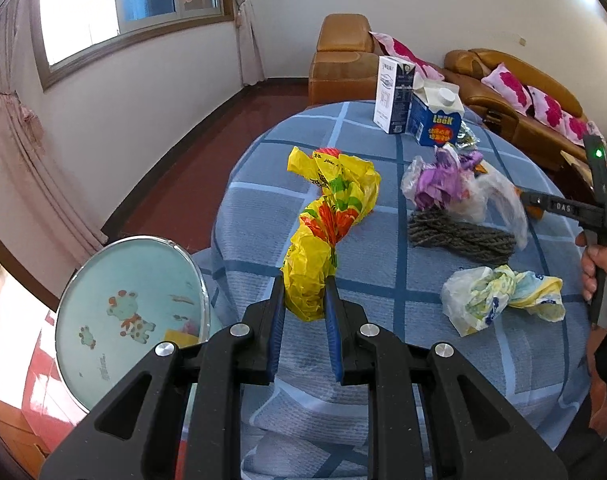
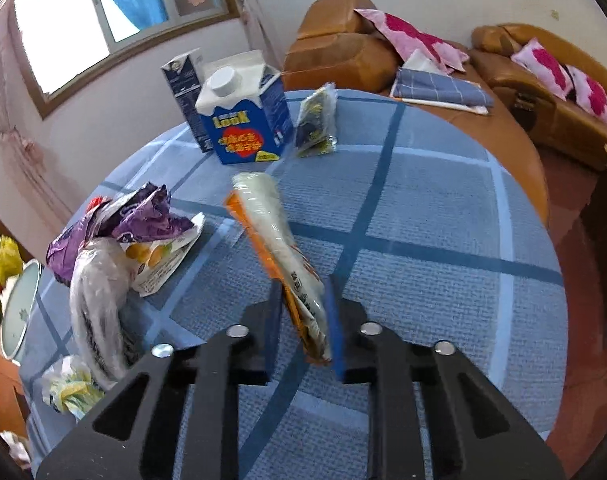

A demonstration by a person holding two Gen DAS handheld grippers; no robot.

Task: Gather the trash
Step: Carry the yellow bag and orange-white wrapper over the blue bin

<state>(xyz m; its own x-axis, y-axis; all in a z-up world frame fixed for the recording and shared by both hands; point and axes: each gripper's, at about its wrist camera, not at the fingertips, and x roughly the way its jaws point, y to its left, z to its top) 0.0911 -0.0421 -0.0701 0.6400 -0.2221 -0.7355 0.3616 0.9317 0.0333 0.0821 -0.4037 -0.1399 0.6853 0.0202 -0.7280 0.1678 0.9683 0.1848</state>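
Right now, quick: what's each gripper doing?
Left gripper: closed on the yellow bag.
Right gripper: closed on the orange wrapper.

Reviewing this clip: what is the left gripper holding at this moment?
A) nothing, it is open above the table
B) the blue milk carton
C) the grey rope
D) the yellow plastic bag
D: in the left wrist view the left gripper has its blue pads closed on the lower end of the crumpled yellow plastic bag, which stretches away over the table.
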